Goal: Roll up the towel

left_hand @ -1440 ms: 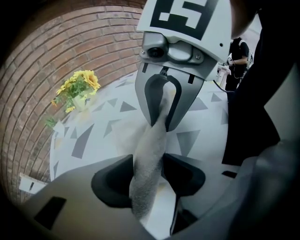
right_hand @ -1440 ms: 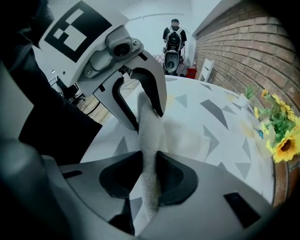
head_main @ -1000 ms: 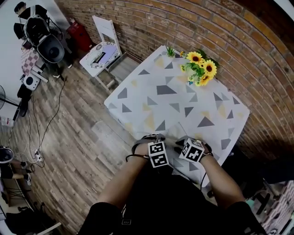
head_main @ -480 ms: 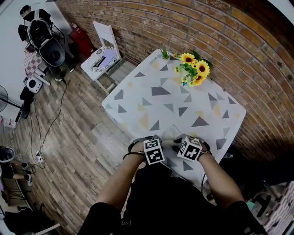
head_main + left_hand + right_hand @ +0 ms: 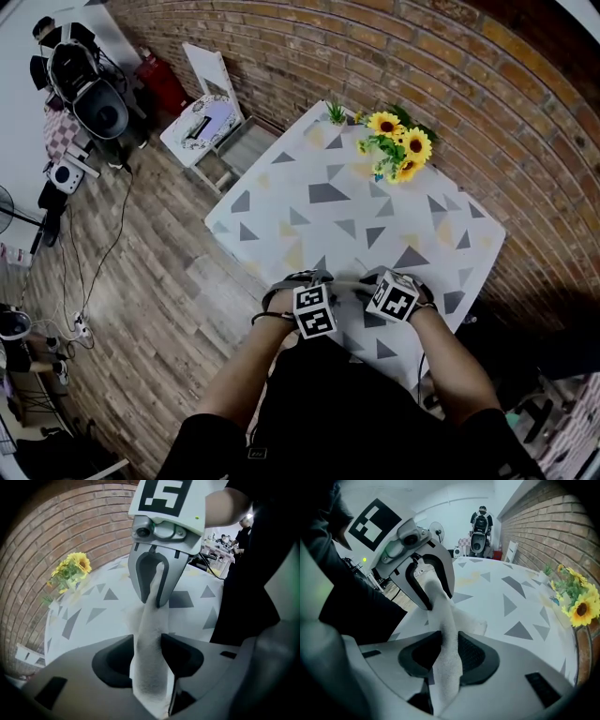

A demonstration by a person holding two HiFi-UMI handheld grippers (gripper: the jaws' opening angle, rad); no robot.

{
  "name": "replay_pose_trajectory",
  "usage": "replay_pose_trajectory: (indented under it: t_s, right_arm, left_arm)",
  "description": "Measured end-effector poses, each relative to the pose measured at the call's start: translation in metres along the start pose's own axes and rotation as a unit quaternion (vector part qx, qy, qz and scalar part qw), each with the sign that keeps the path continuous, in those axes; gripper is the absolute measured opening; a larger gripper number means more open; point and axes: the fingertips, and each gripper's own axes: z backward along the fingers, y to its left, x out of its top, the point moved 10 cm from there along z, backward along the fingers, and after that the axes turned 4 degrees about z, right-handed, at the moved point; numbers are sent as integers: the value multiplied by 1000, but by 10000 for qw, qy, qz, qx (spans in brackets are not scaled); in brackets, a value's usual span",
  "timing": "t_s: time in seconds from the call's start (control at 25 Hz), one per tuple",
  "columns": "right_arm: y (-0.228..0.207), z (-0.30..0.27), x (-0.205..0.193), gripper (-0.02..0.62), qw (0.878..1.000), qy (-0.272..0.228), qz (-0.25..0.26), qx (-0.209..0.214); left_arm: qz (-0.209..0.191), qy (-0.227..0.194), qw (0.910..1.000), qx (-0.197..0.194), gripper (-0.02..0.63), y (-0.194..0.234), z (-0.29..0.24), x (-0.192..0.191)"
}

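A white towel [image 5: 348, 284], bunched into a thick strand, stretches between my two grippers over the near edge of the table [image 5: 309, 220]. My left gripper [image 5: 317, 283] has the towel [image 5: 149, 667] between its pads, which touch it on both sides; its jaws have just been opening. In the left gripper view, the right gripper [image 5: 153, 595] clamps the strand's far end. My right gripper [image 5: 373, 284] grips the towel [image 5: 449, 663], and its jaws have also opened a little. Opposite it, the left gripper [image 5: 429, 590] holds the other end.
The table wears a white cloth with grey and yellow triangles. A vase of sunflowers [image 5: 398, 145] and a small plant [image 5: 335, 112] stand at its far side by the brick wall. A white chair [image 5: 208, 117] and equipment [image 5: 89, 89] stand to the left on the wooden floor.
Both grippers have shifted slightly farther onto the table, the right one a little to the right. The towel stays stretched between them.
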Motion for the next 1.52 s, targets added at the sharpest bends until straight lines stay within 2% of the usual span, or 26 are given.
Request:
replay_pose_trajectory:
  t_s: [0.2, 0.32, 0.44, 0.56, 0.72, 0.8, 0.88, 1.04, 1.2, 1.32, 1.44, 1.52]
  right_arm:
    - [-21, -1, 2, 123, 9997, 54, -88, -201]
    - [-31, -3, 3, 123, 9991, 65, -205, -364]
    - [-36, 0, 2, 123, 9971, 2, -303, -699]
    - [-35, 10, 1, 123, 9953, -146, -311, -909]
    - [-15, 16, -3, 160, 9978, -325, 172, -544]
    - [-7, 11, -7, 192, 9977, -94, 488, -469]
    - [-7, 4, -11, 195, 9964, 142, 627, -559]
    - [-19, 1, -12, 192, 9958, 184, 458, -770]
    - [-34, 5, -9, 147, 9965, 157, 293, -764]
    - [-44, 8, -5, 128, 9976, 160, 228, -632]
    - [-55, 10, -4, 100, 9992, 55, -102, -394]
    - [-62, 11, -4, 98, 9987, -21, -321, -399]
  left_arm:
    - [-568, -222, 9979, -202, 186, 3, 5, 12]
    - [-869, -109, 9958, -271, 187, 1, -1, 17]
    - [-983, 89, 9950, -180, 187, 3, -13, 16]
    - [-885, 125, 9959, -168, 186, 11, -19, 18]
    - [-532, -1, 9980, -331, 184, 22, -22, 19]
    - [-320, -60, 9987, -381, 179, 29, -21, 19]
    - [-235, -77, 9992, -325, 179, 36, -19, 20]
    - [-214, -133, 9996, -121, 179, 43, -14, 23]
    - [-368, -151, 9992, 7, 179, 47, -11, 27]
    - [-590, -117, 9982, 30, 179, 50, -10, 31]
    - [-845, 32, 9964, -79, 183, 50, -15, 33]
    - [-953, 84, 9954, -83, 189, 53, -19, 34]
